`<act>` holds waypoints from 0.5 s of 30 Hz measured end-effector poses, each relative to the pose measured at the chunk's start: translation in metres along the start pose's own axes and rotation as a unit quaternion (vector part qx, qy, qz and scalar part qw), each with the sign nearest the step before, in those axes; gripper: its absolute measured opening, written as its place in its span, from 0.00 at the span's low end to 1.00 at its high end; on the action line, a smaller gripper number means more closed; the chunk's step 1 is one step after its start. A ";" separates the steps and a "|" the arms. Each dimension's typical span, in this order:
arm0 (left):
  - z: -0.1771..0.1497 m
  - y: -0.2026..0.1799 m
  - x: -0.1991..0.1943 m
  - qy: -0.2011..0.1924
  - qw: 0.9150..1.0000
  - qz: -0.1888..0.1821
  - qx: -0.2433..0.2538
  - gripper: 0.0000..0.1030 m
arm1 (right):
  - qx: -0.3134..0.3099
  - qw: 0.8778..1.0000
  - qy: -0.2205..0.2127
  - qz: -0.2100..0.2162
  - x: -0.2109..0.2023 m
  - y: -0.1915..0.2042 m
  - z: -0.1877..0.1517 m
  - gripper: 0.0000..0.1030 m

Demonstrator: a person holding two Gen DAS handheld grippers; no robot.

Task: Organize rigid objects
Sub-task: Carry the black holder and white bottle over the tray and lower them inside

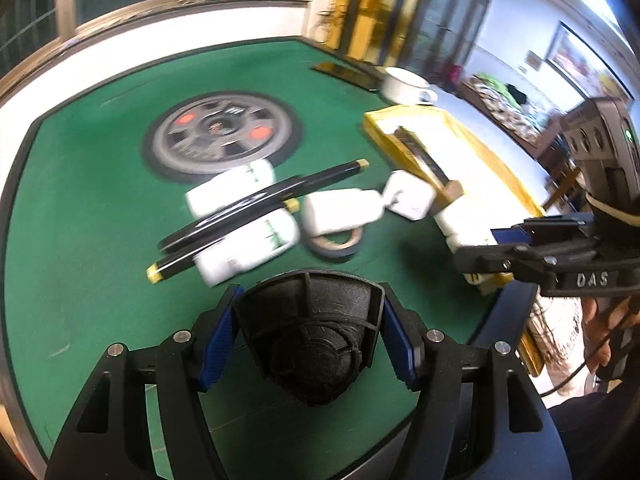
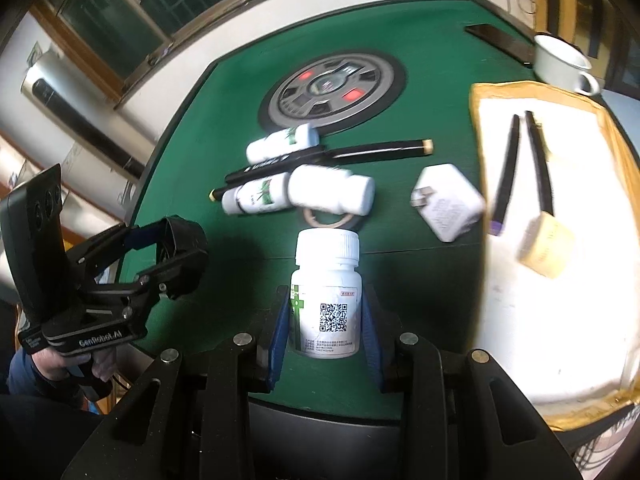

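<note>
My left gripper (image 1: 310, 320) is shut on a black cone-shaped part (image 1: 310, 336) and holds it above the green table (image 1: 80, 200); it also shows in the right wrist view (image 2: 176, 248). My right gripper (image 2: 324, 320) is shut on a white pill bottle (image 2: 326, 292) with a QR label; it also shows in the left wrist view (image 1: 480, 256). On the table lie several white bottles (image 1: 244, 248), black pens (image 1: 256, 204), a white charger (image 2: 448, 202) and a tape ring (image 2: 332, 220).
A yellow-rimmed white tray (image 2: 476, 120) stands at the right and holds two black sticks (image 2: 540, 160) and a tan block (image 2: 546, 246). A white mug (image 2: 562, 64) and a black slab (image 2: 500, 40) lie behind it. A wheel-shaped disc (image 2: 332, 92) sits at the table's centre.
</note>
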State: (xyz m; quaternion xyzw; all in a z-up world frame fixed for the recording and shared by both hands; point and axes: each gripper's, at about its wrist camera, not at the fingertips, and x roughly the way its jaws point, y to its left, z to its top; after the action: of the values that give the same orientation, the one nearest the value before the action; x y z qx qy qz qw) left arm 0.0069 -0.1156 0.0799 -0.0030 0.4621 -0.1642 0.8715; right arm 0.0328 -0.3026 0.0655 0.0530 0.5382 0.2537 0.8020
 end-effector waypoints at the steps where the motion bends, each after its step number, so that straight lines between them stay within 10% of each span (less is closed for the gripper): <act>1: 0.004 -0.009 0.001 0.000 1.000 -0.005 0.011 0.63 | 0.009 1.000 -0.008 -0.002 -0.006 -0.007 0.000 0.29; 15: 0.056 -0.133 0.039 0.022 0.987 -0.110 0.115 0.63 | 0.106 0.991 -0.063 -0.060 -0.071 -0.105 -0.015 0.29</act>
State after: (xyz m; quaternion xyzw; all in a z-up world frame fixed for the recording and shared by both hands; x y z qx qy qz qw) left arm 0.0347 -0.2610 0.1018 0.0503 0.4558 -0.3110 0.8325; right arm 0.0354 -0.4293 0.0816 0.1212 0.5124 0.1426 0.8381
